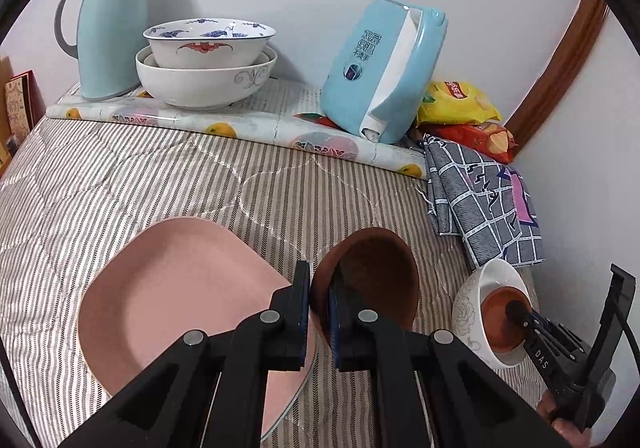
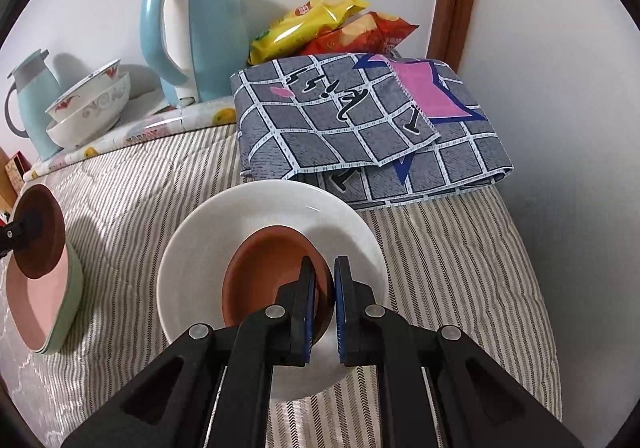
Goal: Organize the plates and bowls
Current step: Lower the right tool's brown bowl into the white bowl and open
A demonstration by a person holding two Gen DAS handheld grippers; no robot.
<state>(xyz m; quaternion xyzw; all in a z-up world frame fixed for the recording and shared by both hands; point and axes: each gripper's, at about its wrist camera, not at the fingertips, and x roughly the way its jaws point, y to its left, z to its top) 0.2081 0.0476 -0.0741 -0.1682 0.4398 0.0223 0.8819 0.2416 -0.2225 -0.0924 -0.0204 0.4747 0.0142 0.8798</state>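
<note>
My left gripper [image 1: 320, 312] is shut on the rim of a dark brown bowl [image 1: 372, 280] and holds it above the right edge of a pink square plate [image 1: 176, 300] on the striped cloth. My right gripper [image 2: 325, 304] is shut on the rim of a smaller brown bowl [image 2: 264, 280] that sits inside a white bowl [image 2: 208, 248]. The right wrist view shows the left gripper's brown bowl [image 2: 40, 232] over the pink plate [image 2: 32, 300], which lies on a green plate [image 2: 68, 304]. The left wrist view shows the white bowl [image 1: 468, 308] at the lower right.
Two stacked white bowls [image 1: 208, 63] stand at the back beside a light blue jug [image 1: 108, 23]. A blue kettle [image 1: 384, 67] leans on the patterned mat [image 1: 224, 127]. Snack bags [image 1: 460, 103] and a folded grey checked cloth [image 2: 360, 119] lie at the right by the wall.
</note>
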